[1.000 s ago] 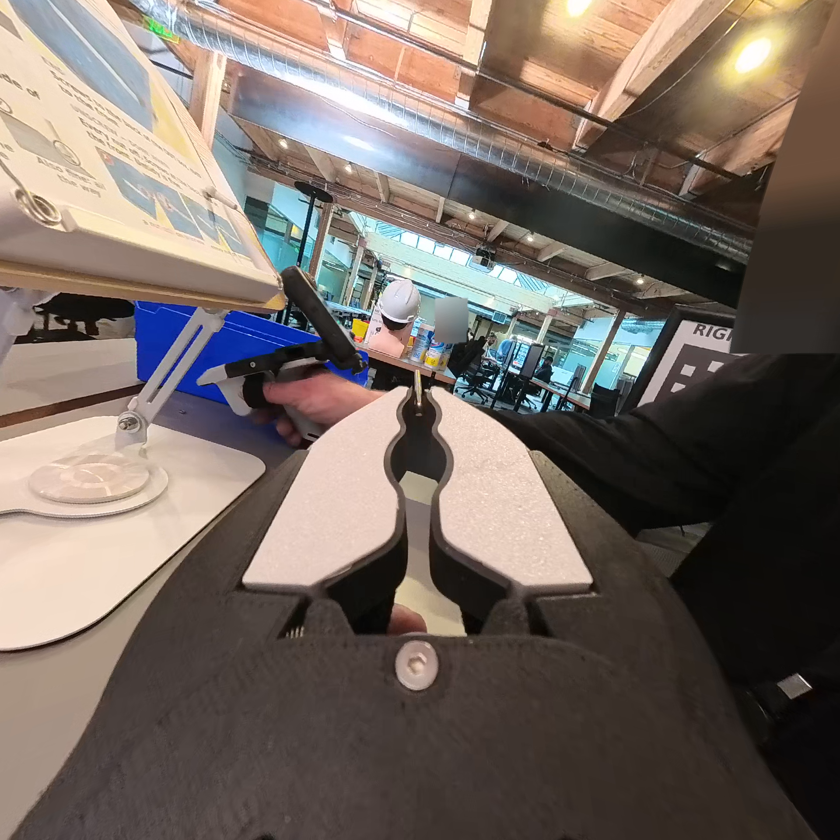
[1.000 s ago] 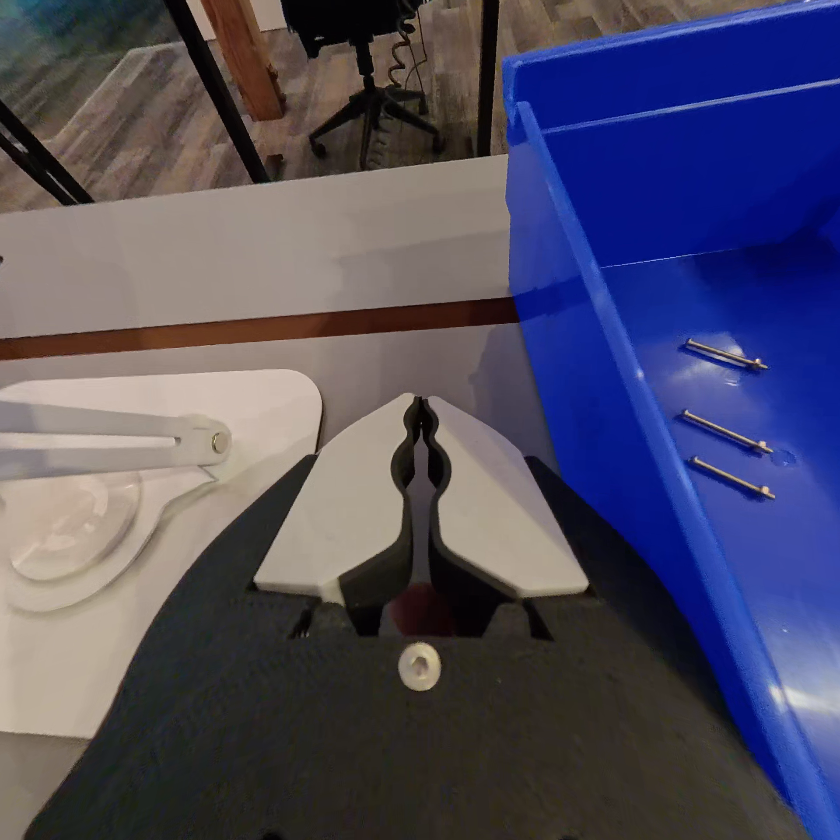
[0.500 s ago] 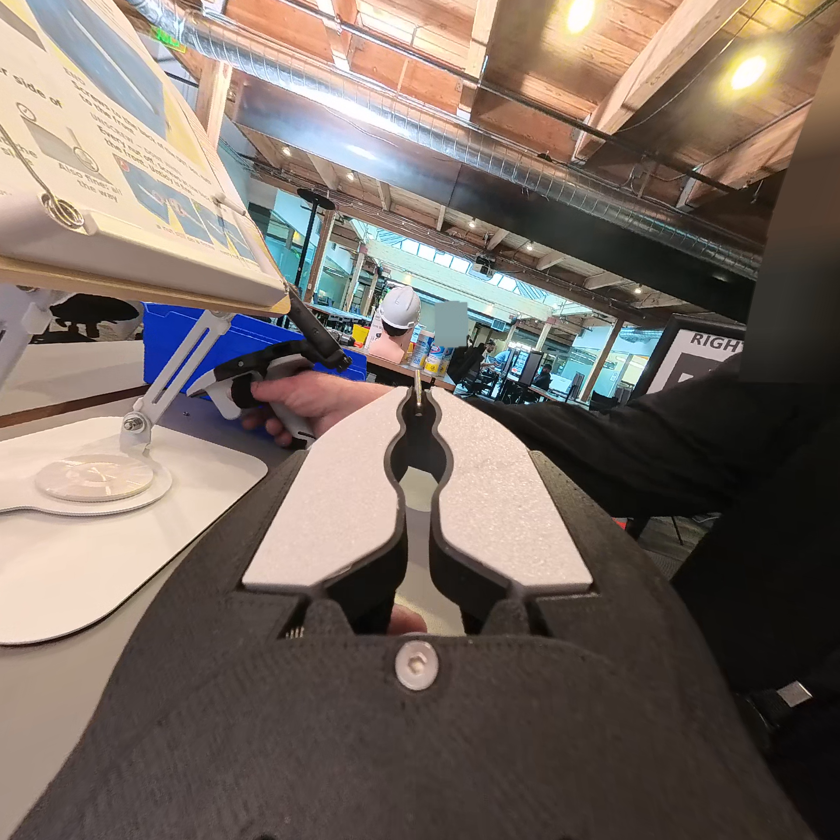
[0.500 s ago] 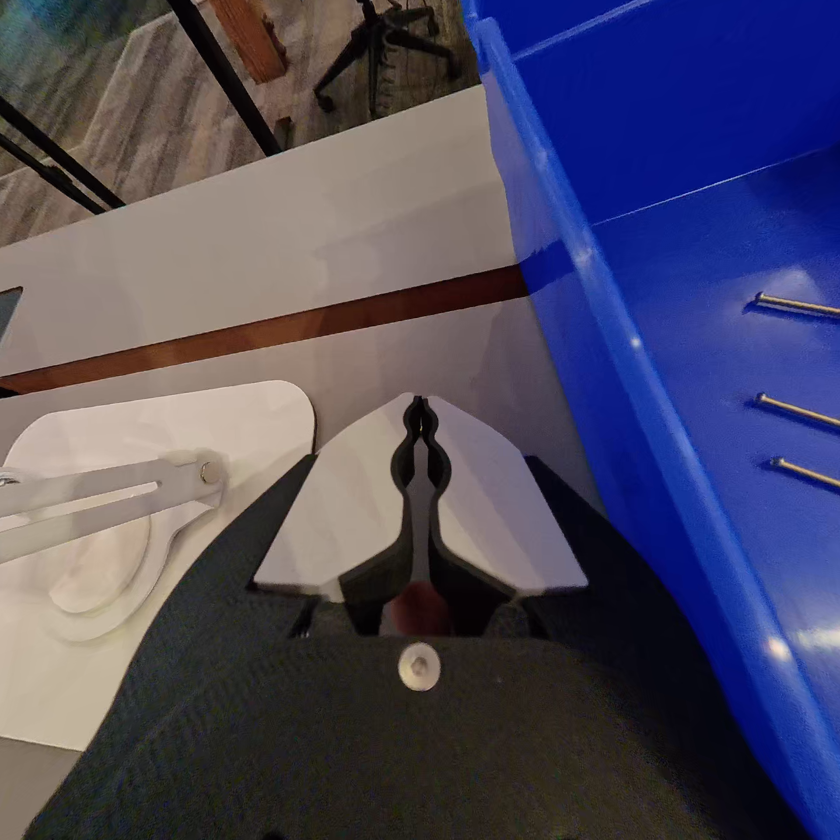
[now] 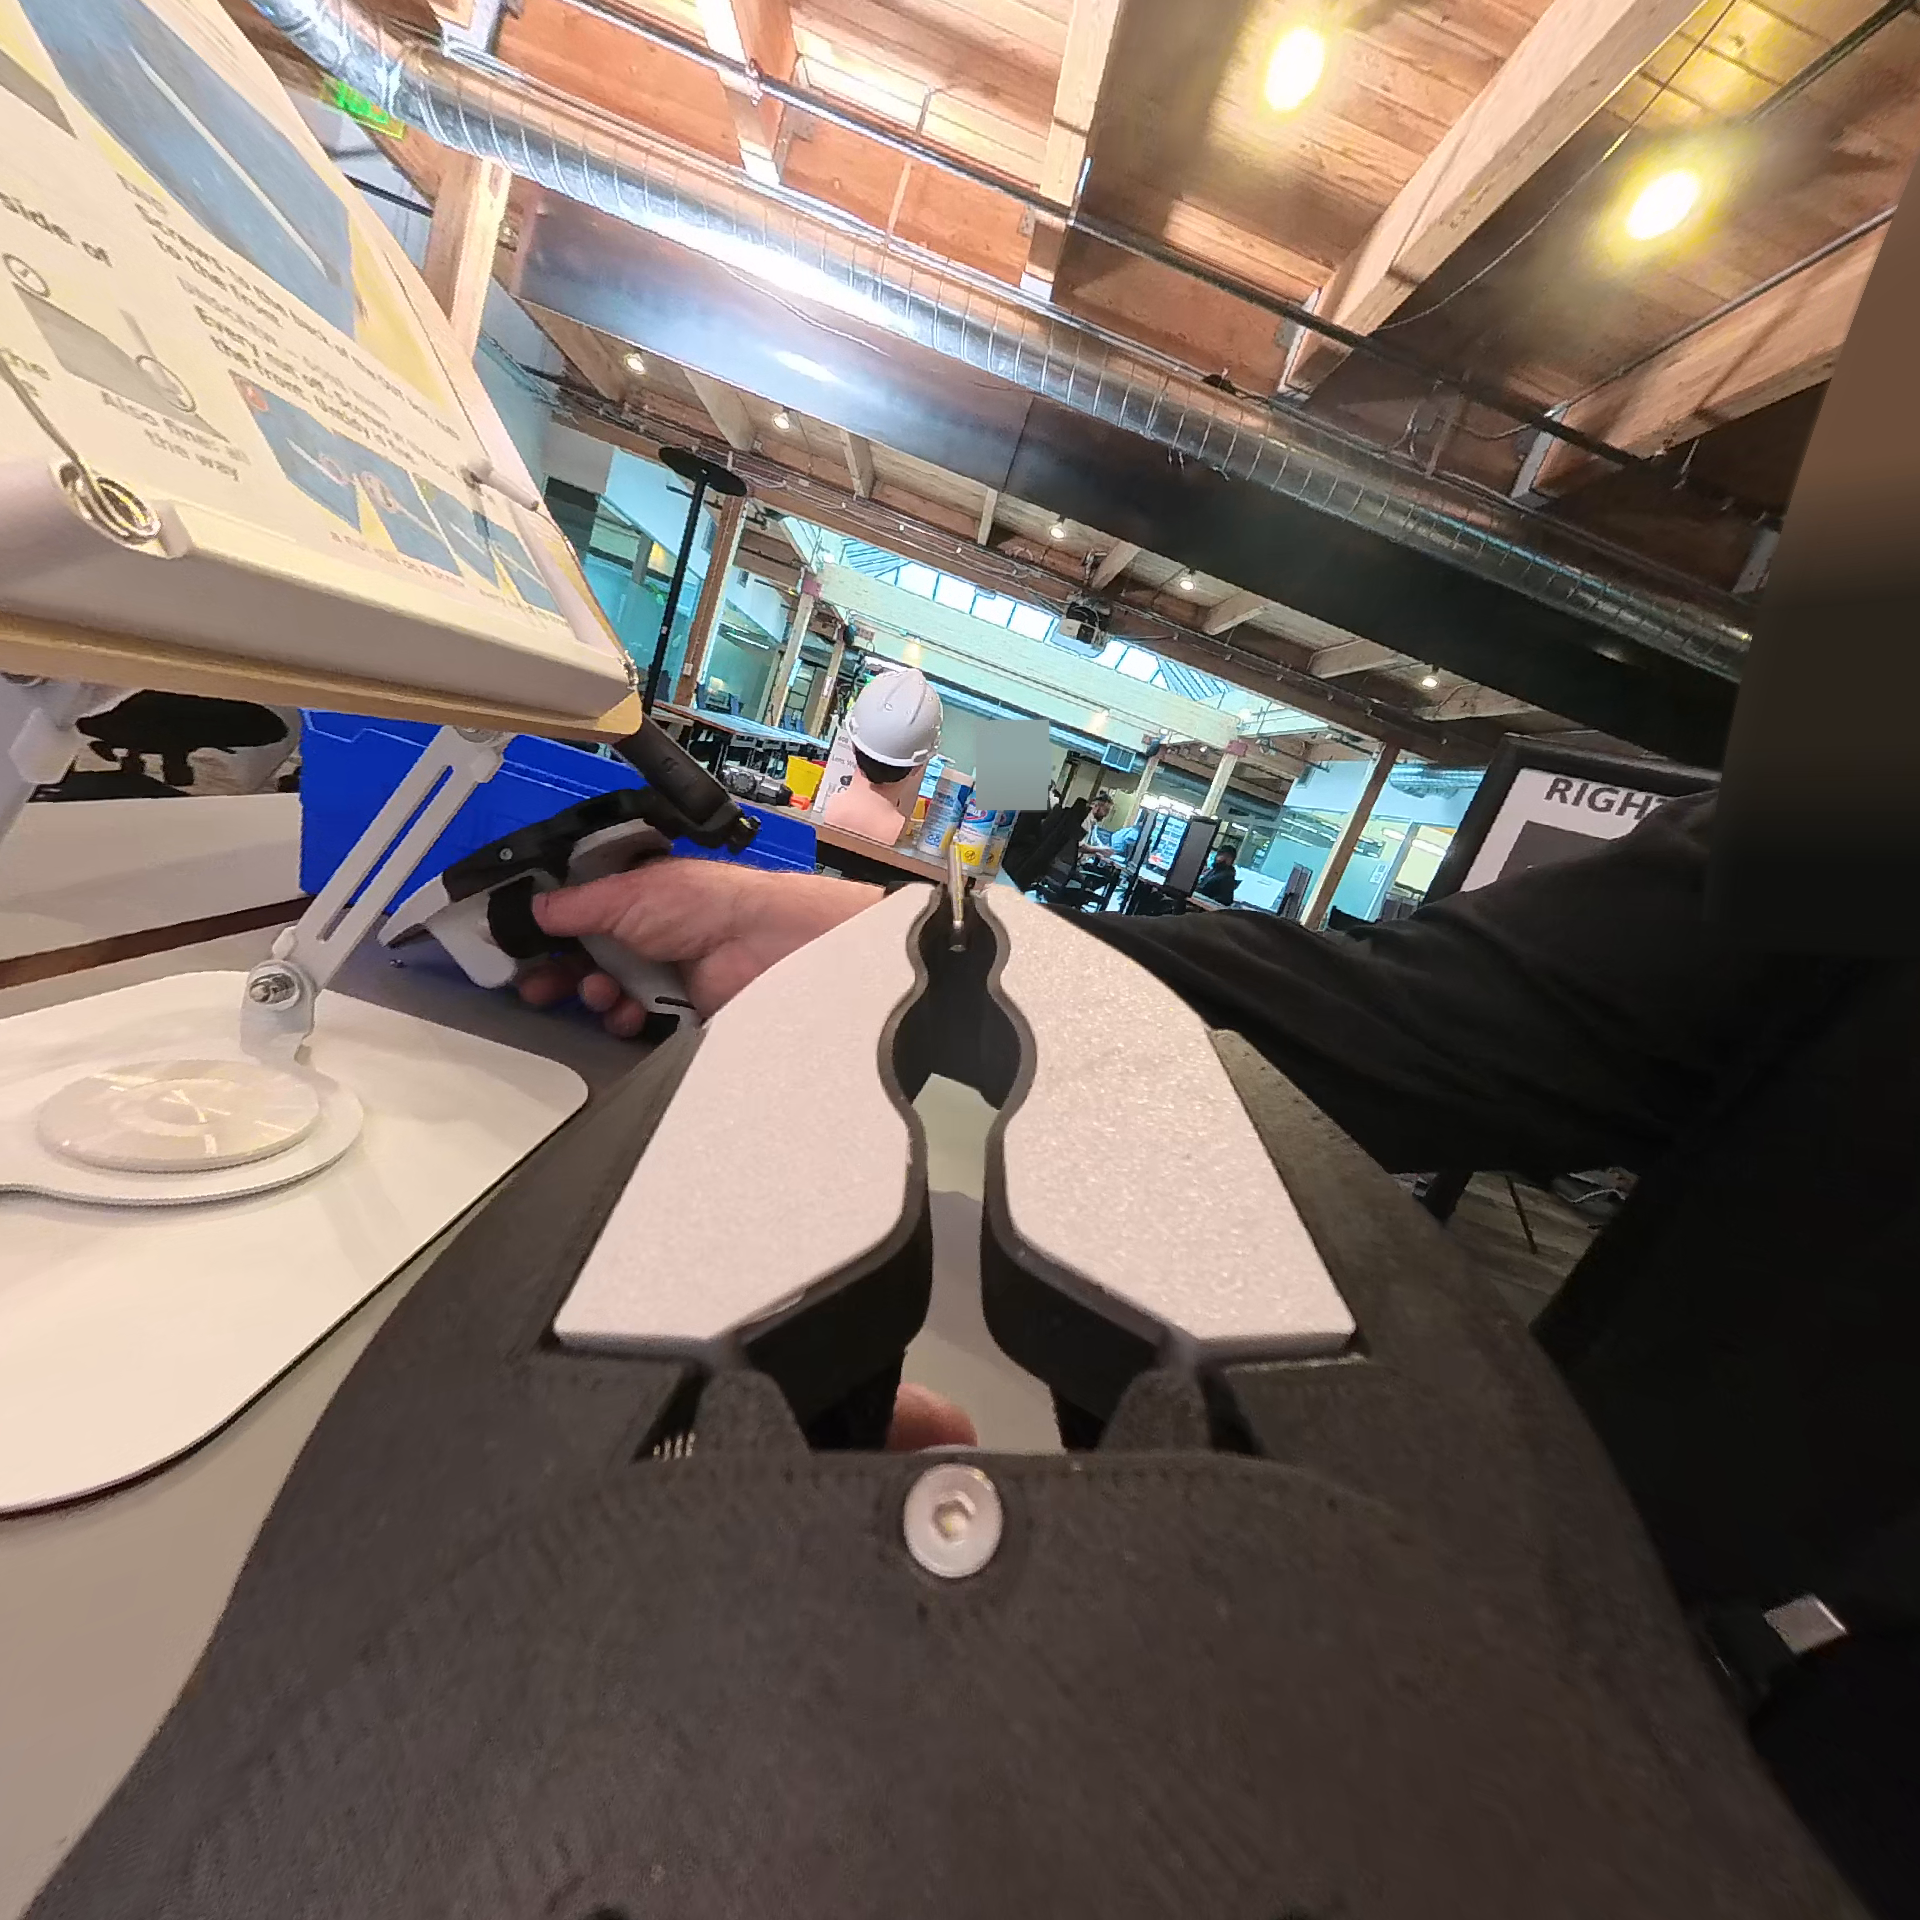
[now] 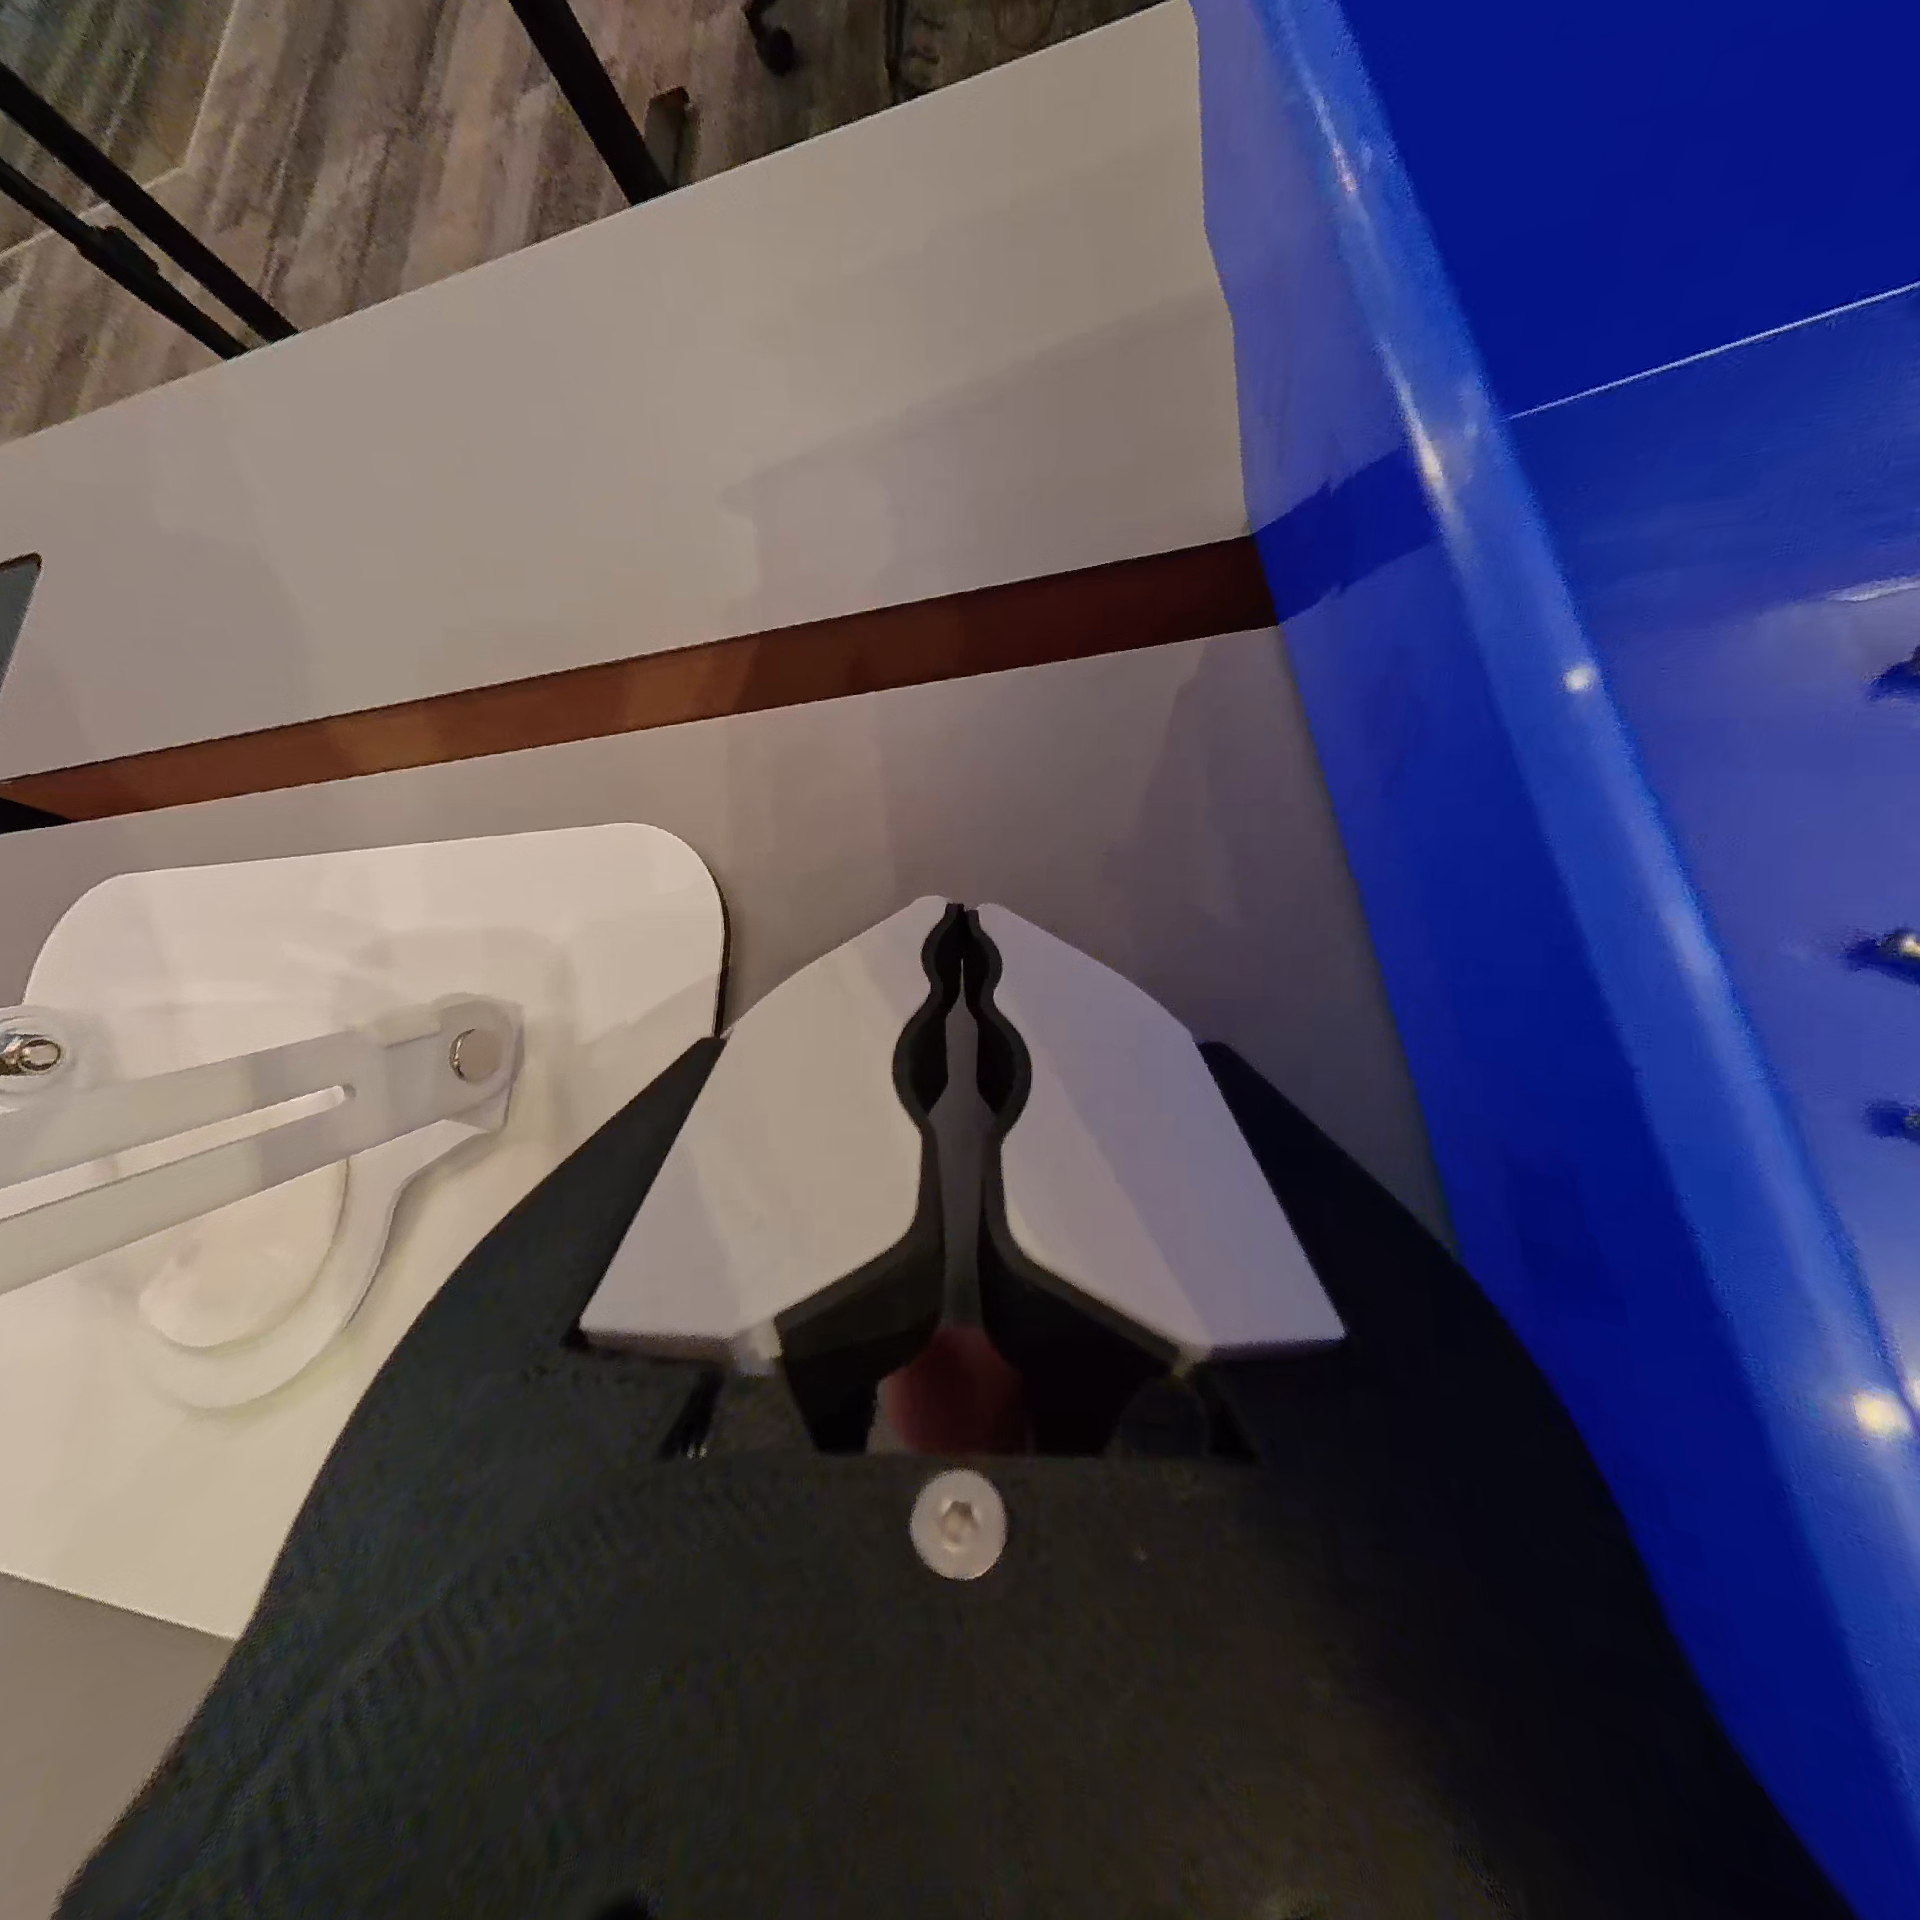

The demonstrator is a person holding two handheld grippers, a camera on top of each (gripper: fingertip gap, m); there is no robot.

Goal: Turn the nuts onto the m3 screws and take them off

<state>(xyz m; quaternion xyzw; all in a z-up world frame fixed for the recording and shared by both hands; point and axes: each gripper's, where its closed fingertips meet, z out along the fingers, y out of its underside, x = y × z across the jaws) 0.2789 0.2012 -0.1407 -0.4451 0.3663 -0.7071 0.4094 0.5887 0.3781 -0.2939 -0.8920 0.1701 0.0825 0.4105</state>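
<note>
Left gripper (image 5: 957, 902) clenched on a thin metal screw (image 5: 954, 883), pinched at the fingertips and poking up past them, tilted toward the ceiling. Right gripper (image 6: 958, 912) closed tip to tip with nothing visible between the fingers, low over the grey table (image 6: 623, 520) just beside the blue bin (image 6: 1455, 727); blurred screw ends (image 6: 1907, 948) lie on the bin floor at frame edge. White stand base (image 6: 260, 1143) left of it; a hand (image 5: 665, 925) grips the right tool's handle.
</note>
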